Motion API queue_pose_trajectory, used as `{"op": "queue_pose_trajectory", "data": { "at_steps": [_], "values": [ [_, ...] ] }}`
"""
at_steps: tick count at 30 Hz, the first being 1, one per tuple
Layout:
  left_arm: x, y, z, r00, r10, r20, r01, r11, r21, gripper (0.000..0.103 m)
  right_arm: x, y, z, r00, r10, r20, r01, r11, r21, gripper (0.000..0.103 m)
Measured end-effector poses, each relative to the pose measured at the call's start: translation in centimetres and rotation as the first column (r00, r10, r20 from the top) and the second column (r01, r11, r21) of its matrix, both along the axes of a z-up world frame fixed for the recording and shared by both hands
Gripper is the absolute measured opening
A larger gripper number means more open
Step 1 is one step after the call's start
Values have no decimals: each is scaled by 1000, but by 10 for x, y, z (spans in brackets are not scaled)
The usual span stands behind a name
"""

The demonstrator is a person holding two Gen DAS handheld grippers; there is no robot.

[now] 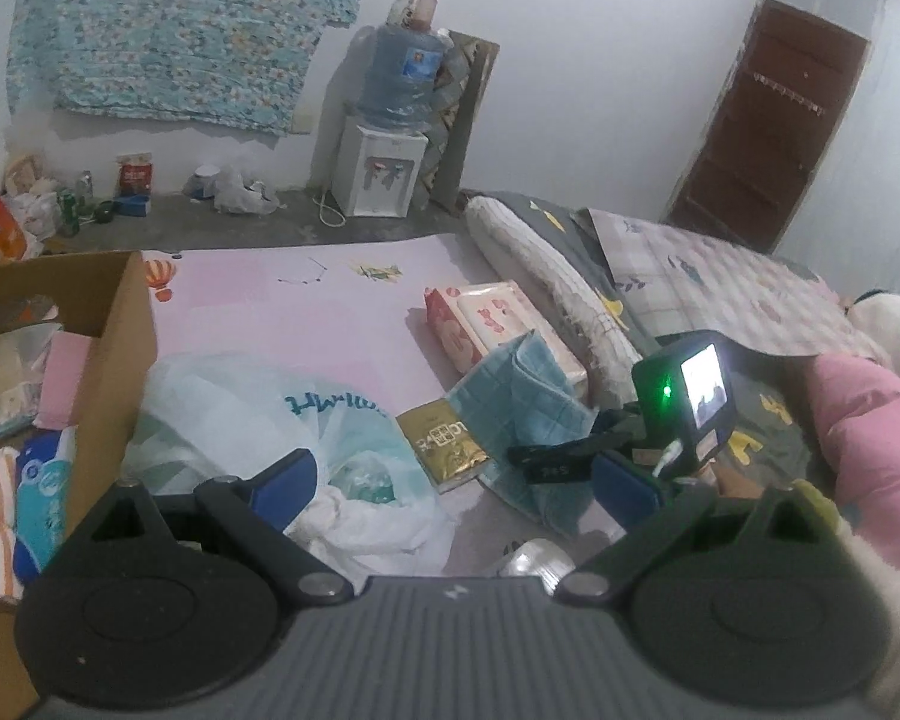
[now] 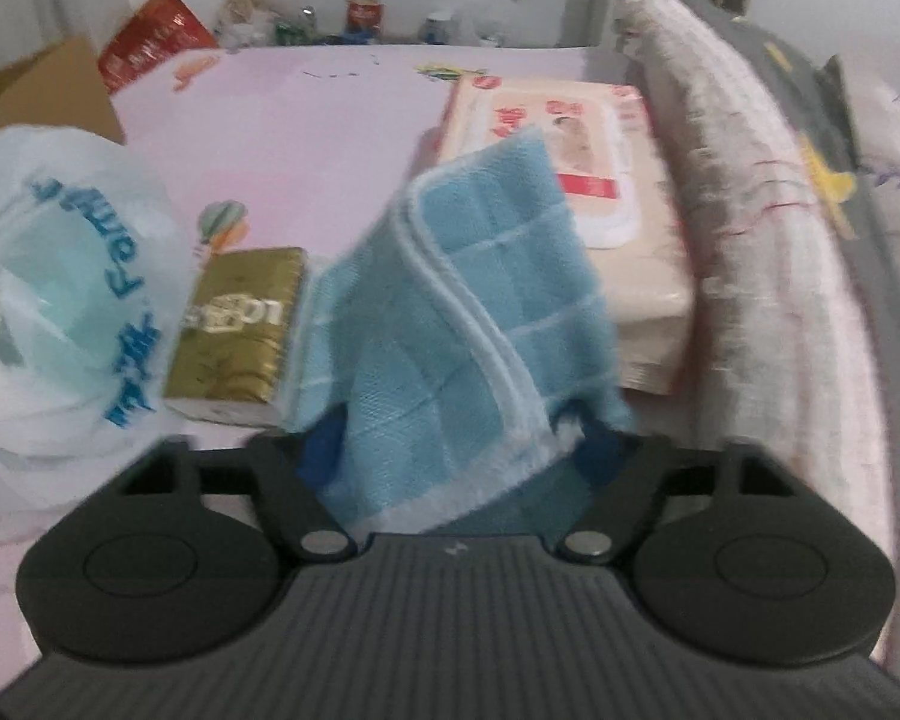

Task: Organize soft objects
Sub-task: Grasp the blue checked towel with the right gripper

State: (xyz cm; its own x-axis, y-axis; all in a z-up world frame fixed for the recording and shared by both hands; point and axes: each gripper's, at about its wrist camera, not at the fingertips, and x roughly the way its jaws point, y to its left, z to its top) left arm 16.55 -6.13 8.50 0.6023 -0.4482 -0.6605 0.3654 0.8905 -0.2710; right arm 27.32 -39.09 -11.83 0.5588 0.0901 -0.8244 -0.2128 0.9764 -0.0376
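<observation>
A blue checked towel (image 2: 450, 324) with white trim is pinched between the fingers of my right gripper (image 2: 456, 450) and lifts off the pink mat; it also shows in the left wrist view (image 1: 519, 414). A gold tissue pack (image 2: 237, 333) lies just left of it. A pink wet-wipes pack (image 2: 576, 162) lies behind it. A white plastic bag (image 1: 282, 432) with blue print sits in front of my left gripper (image 1: 456, 480), which is open and empty above it. A cardboard box (image 1: 111, 360) on the left holds several soft items.
A rolled whitish blanket (image 2: 768, 276) runs along the right side of the mat. A grey patterned bed cover and a pink pillow (image 1: 864, 420) lie at the right. A water dispenser (image 1: 384, 168) and clutter stand by the far wall.
</observation>
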Motion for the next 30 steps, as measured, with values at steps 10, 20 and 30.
{"op": "queue_pose_trajectory", "data": {
  "at_steps": [10,20,30],
  "values": [
    [-44,23,5,999,36,23,-35,998,-59,99,-34,-53,42,985,-170,8,160,943,291,16],
    [-83,52,-2,999,50,-8,-51,984,-172,98,-132,-72,127,978,-194,73,104,766,634,16],
    [-125,86,-17,993,103,-49,-111,974,-199,96,-213,21,98,999,34,2,-25,705,709,17]
  ]
}}
